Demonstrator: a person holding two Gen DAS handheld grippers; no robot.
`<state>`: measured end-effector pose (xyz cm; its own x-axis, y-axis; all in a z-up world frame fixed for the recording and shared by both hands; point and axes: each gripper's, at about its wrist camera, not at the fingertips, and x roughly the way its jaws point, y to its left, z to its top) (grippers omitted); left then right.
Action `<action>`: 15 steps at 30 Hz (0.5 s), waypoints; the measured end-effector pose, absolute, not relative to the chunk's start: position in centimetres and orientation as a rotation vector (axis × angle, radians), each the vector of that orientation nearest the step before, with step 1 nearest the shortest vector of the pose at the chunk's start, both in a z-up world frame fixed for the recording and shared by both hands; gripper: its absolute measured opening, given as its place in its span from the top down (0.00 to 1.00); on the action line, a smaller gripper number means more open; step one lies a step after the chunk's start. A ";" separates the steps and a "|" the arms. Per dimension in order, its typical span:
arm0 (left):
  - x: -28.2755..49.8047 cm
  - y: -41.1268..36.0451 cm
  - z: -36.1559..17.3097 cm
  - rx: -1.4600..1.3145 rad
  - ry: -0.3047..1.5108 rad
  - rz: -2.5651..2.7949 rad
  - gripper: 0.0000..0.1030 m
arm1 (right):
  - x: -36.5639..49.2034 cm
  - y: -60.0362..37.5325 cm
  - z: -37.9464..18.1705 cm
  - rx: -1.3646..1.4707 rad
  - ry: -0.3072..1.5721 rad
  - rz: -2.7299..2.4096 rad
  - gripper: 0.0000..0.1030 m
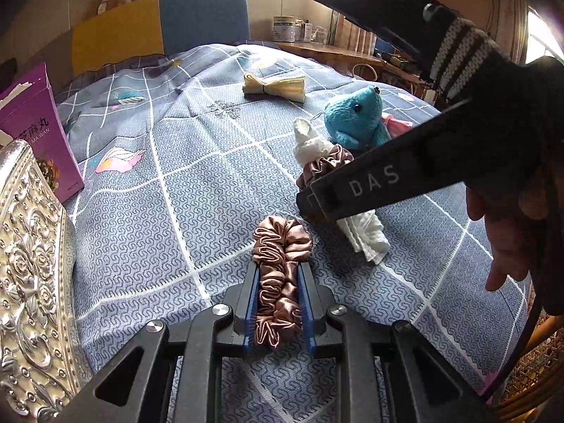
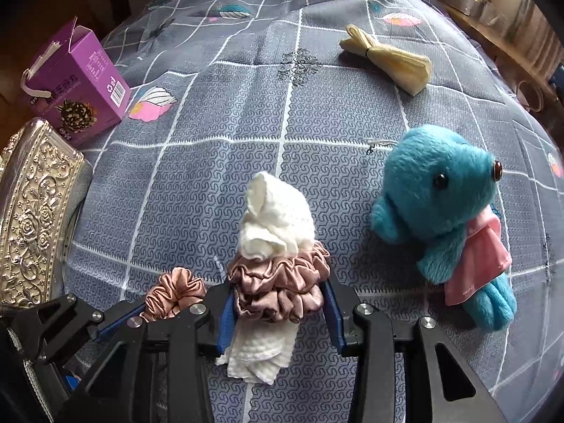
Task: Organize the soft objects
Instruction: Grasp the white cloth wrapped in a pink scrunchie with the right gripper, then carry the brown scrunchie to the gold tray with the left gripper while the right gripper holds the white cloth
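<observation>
The left gripper (image 1: 278, 294) pinches a copper scrunchie (image 1: 280, 275) above the bed (image 1: 169, 183). The right gripper (image 2: 282, 313) is spread around a mauve scrunchie (image 2: 282, 282) encircling a white cloth roll (image 2: 273, 218). A blue plush toy (image 2: 440, 204) lies at 2 o'clock.

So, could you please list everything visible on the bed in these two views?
Rose-gold satin scrunchie: one, clamped in left tongs.
Mauve satin scrunchie: one, wrapped around the white cloth, between right tongs' fingers.
White rolled cloth: one, bed centre.
Blue plush toy: one, pink skirt, right of the cloth.
Yellow tied cloth bundle: one, far side.
Purple carton: one, left.
Silver embossed box: one, left edge.
Grey patterned bedsheet: one, underneath.
Left tongs: shut on scrunchie.
Right tongs: around the mauve scrunchie, grip unclear.
</observation>
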<state>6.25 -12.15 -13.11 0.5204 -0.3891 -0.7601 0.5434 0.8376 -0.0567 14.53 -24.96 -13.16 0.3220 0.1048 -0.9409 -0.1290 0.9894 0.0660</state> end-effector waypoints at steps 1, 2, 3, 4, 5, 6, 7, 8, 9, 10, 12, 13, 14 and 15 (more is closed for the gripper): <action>6.3 -12.1 -13.1 0.198 0.857 -0.562 0.79 | 14.6 -25.1 -13.2 -0.009 1.233 0.162 0.57; 6.4 -12.1 -13.1 0.199 0.857 -0.561 0.79 | 14.5 -25.3 -13.2 0.006 1.232 0.177 0.53; 6.4 -12.1 -13.1 0.202 0.857 -0.559 0.79 | 14.4 -25.3 -13.2 0.005 1.229 0.187 0.50; 6.4 -12.1 -13.1 0.203 0.859 -0.556 0.79 | 14.3 -25.2 -13.2 -0.009 1.226 0.190 0.50; 6.4 -12.0 -13.0 0.201 0.860 -0.553 0.82 | 14.2 -25.0 -13.1 -0.024 1.223 0.189 0.50; 6.5 -11.9 -12.8 0.201 0.864 -0.544 0.82 | 14.2 -25.0 -13.1 -0.027 1.221 0.183 0.50; 6.7 -11.8 -12.7 0.192 0.872 -0.533 0.82 | 14.1 -25.0 -13.0 -0.022 1.219 0.177 0.50; 6.9 -11.6 -12.7 0.176 0.883 -0.530 0.83 | 14.1 -25.0 -12.9 -0.024 1.215 0.170 0.53; 7.1 -11.5 -12.6 0.159 0.893 -0.525 0.83 | 14.1 -25.0 -12.9 -0.033 1.209 0.165 0.57; 7.2 -11.3 -12.6 0.155 0.899 -0.512 0.83 | 14.1 -25.1 -12.9 -0.034 1.205 0.165 0.58; 7.2 -11.4 -11.9 0.146 0.903 -0.513 0.84 | 14.2 -25.0 -12.9 -0.038 1.200 0.169 0.59; 7.1 -11.5 -11.3 0.147 0.887 -0.515 0.84 | 14.1 -25.0 -12.9 -0.046 1.198 0.171 0.59; 7.1 -11.5 -10.6 0.154 0.872 -0.508 0.84 | 14.2 -25.0 -13.0 -0.045 1.196 0.177 0.57; 7.2 -11.5 -9.9 0.150 0.868 -0.501 0.84 | 14.2 -25.0 -13.0 -0.038 1.197 0.182 0.55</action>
<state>7.19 -11.47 -9.86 0.5394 -0.3599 -0.7612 0.4794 0.8745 -0.0738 14.18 -25.05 -12.97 0.3527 0.1201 -0.9280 -0.1605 0.9848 0.0665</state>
